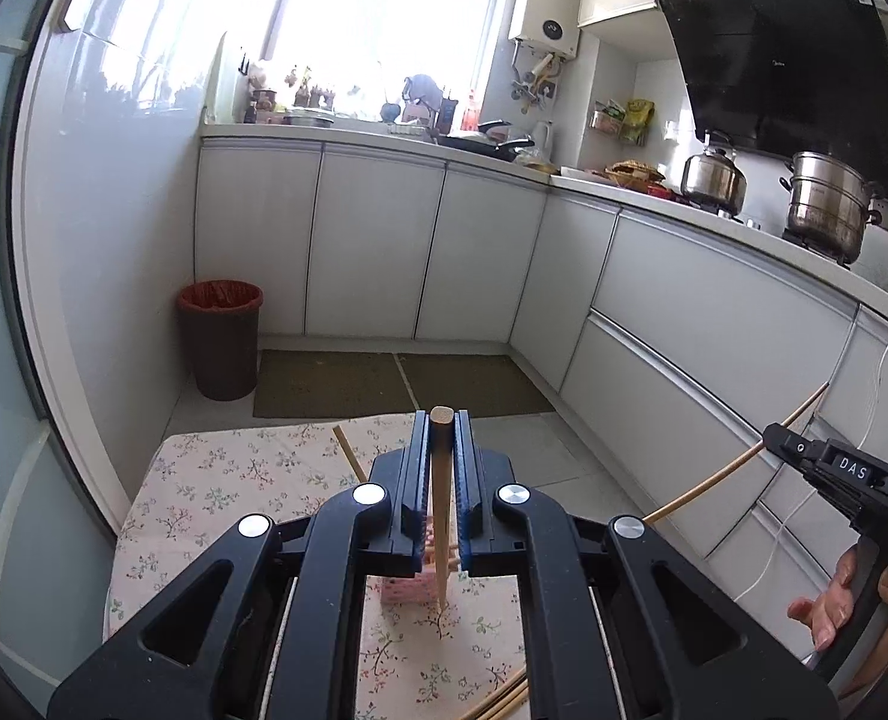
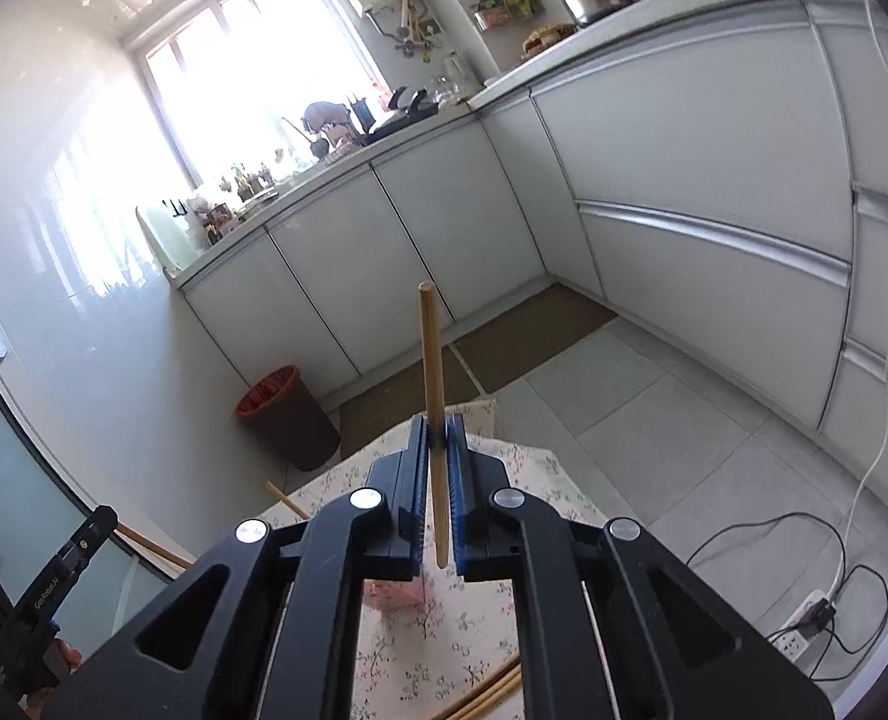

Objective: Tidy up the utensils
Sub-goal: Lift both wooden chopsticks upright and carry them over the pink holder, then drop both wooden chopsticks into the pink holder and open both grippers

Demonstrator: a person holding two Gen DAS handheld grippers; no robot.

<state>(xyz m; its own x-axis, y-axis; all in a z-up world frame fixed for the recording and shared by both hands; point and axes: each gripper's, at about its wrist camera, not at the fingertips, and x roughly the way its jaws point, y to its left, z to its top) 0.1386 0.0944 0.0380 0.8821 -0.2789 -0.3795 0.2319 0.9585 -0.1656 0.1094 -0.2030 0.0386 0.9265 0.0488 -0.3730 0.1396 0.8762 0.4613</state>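
Observation:
My left gripper (image 1: 442, 427) is shut on a wooden chopstick (image 1: 442, 498) held upright, its lower end hanging over a pink utensil holder (image 1: 407, 591) on the floral-cloth table (image 1: 234, 480). My right gripper (image 2: 438, 429) is shut on another wooden chopstick (image 2: 431, 360) that points up past the fingertips, above the same pink holder (image 2: 393, 595). The right gripper also shows at the right edge of the left wrist view (image 1: 828, 462), its chopstick slanting. More chopsticks lie near the table's front edge (image 1: 504, 699) and one at the far side (image 1: 348, 453).
A brown bin with a red liner (image 1: 221, 339) stands on the floor beyond the table. White kitchen cabinets (image 1: 684, 330) run along the back and right, with steel pots (image 1: 822, 204) on the counter. A power strip with cables (image 2: 804, 624) lies on the floor at right.

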